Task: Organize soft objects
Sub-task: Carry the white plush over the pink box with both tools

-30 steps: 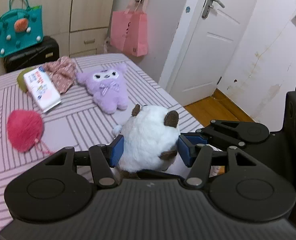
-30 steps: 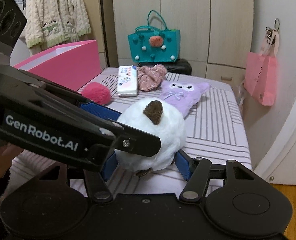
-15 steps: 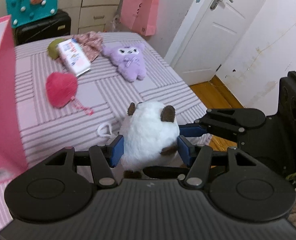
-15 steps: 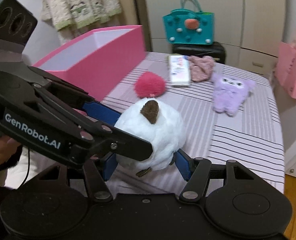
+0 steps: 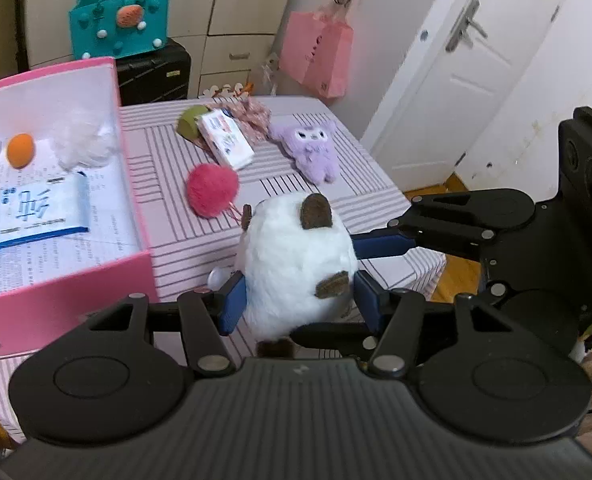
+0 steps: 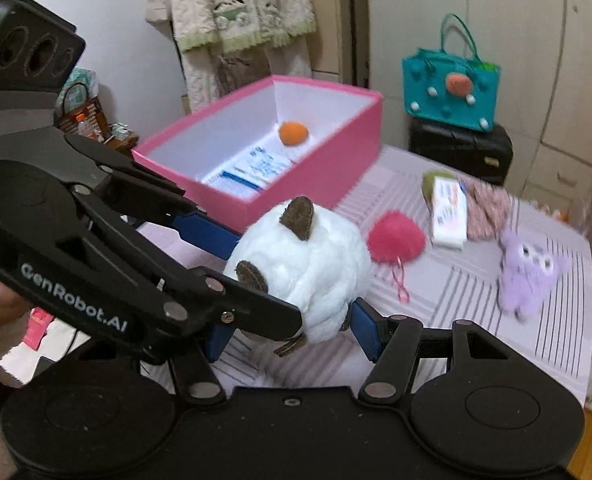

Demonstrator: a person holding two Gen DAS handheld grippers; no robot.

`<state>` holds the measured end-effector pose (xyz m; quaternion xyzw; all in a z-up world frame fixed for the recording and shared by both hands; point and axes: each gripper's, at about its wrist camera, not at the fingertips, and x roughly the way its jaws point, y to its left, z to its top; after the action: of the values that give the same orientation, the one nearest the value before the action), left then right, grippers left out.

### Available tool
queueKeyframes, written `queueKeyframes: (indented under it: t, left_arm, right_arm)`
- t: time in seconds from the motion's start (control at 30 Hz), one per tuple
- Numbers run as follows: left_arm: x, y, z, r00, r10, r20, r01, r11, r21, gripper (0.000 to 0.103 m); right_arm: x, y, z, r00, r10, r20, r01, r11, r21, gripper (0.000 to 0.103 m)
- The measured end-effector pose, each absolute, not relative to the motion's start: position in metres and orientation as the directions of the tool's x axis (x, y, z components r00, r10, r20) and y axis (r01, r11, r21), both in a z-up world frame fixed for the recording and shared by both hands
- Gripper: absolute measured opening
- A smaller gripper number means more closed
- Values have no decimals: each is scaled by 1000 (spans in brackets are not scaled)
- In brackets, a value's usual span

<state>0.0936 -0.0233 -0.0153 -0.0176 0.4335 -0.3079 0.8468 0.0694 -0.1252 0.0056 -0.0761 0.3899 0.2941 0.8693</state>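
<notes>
Both grippers have carried the white plush off the bed and toward the pink box, which was out of the left wrist view a second ago and now fills its left side. Largest in the scene is the striped bed, running across the middle of both views. On it, at the left of the left wrist view and the upper middle of the right wrist view, stands the pink box, open, with an orange ball, a white fluffy piece and a printed pack already inside. The white plush hangs just right of the box's near corner, lifted clear of the sheet. The left gripper is clenched on its lower sides, and the right gripper grasps it too, blue pads pressed into the fur from either side. Further back lie the purple plush, the pink pompom, a tissue pack and a floral cloth, all apart from the box. I'd judge this the carrying step: next the toy needs bringing over the box's rim, lowering in, then both pairs of jaws releasing together so it does not snag.
</notes>
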Motion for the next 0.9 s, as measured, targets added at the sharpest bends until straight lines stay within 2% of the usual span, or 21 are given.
queueKeyframes:
  t: [0.33, 0.67, 0.77, 0.9]
  left_arm:
    - [102, 22, 29, 510, -542, -668, 485, 823, -297, 56]
    - [137, 79, 51, 631, -520, -575, 393, 854, -341, 56]
    - [155, 93, 53, 653, -509, -561, 369, 860, -351, 56]
    - [188, 105, 39, 637, -477, -606, 315, 878, -360, 56]
  right_arm:
    - [89, -88, 55, 551, 503, -666, -657, 754, 25, 67]
    - [151, -60, 73, 540, 613, -576, -706, 703, 87, 67]
    - [172, -50, 68, 527, 618, -584, -711, 697, 95, 67]
    - [204, -26, 49, 506, 586, -632, -706, 703, 86, 67]
